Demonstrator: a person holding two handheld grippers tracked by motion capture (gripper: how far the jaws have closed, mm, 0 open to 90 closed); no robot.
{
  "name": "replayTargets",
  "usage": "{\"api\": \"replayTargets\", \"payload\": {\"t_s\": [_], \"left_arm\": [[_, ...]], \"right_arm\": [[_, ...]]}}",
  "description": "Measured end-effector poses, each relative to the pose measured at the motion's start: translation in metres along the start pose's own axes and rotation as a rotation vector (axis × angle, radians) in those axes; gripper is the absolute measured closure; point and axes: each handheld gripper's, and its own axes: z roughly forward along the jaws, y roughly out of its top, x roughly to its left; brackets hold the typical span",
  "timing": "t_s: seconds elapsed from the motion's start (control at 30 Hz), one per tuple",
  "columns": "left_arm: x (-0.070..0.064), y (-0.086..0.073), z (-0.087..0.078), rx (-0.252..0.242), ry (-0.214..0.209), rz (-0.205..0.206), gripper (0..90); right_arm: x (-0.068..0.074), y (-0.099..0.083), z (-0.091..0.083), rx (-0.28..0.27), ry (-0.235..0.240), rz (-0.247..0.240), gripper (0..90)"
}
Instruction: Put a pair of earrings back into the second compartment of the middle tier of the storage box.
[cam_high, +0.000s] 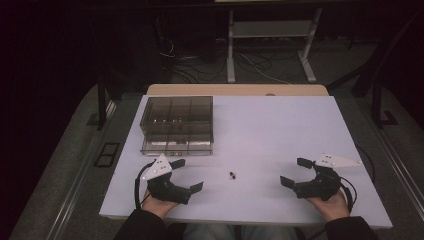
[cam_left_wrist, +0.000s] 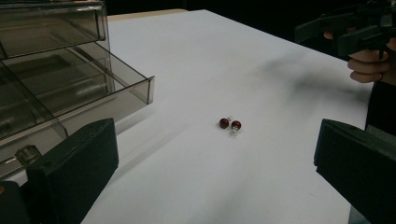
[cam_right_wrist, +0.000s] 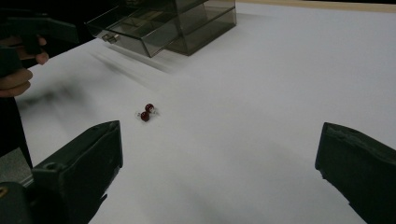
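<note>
Two small dark red beads (cam_high: 233, 175) lie touching each other on the white table (cam_high: 280, 125), between my two hands. They sit ahead of the left gripper's jaws as red beads (cam_left_wrist: 230, 124) and ahead of the right gripper's as red beads (cam_right_wrist: 147, 112). My left gripper (cam_high: 187, 175) rests near the front edge, left of the beads, open and holding nothing. My right gripper (cam_high: 296, 171) rests at the front right, also open and holding nothing. A smoky clear drawer box (cam_high: 177, 122) stands at the back left with its bottom drawer (cam_left_wrist: 70, 88) pulled out.
The pulled-out drawer (cam_high: 176, 146) reaches toward the left gripper and has a small knob (cam_left_wrist: 28, 153) on its front. A wooden strip (cam_high: 237, 90) borders the table's far edge. Cables and a metal stand (cam_high: 270, 45) lie on the dark floor beyond.
</note>
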Motion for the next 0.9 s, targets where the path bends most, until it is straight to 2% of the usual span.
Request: {"api": "replayTargets", "payload": {"t_s": [0.17,0.33,0.4,0.43,0.77,0.8,0.9], "left_arm": [[-0.002,0.005,0.000,0.012,-0.005,0.014,0.0],[-0.006,0.015,0.005,0.034,-0.030,0.039,0.0],[-0.009,0.019,0.008,0.050,-0.046,0.047,0.0],[-0.011,0.023,0.011,0.075,-0.058,0.075,0.0],[-0.019,0.042,0.028,0.150,-0.131,0.122,0.0],[-0.021,0.046,0.031,0.165,-0.150,0.133,0.0],[-0.022,0.048,0.035,0.179,-0.161,0.143,0.0]], "right_arm": [[0.000,0.000,0.000,0.003,-0.002,0.000,0.3],[0.000,-0.001,-0.001,0.010,-0.006,0.002,0.4],[-0.001,-0.001,-0.001,0.010,-0.006,0.006,0.4],[-0.001,-0.001,-0.001,0.011,-0.007,0.006,0.4],[-0.001,-0.001,-0.002,0.008,-0.009,0.006,0.4],[-0.001,-0.001,-0.002,0.009,-0.007,0.007,0.4],[-0.001,-0.001,-0.002,0.012,-0.007,0.004,0.4]]}}
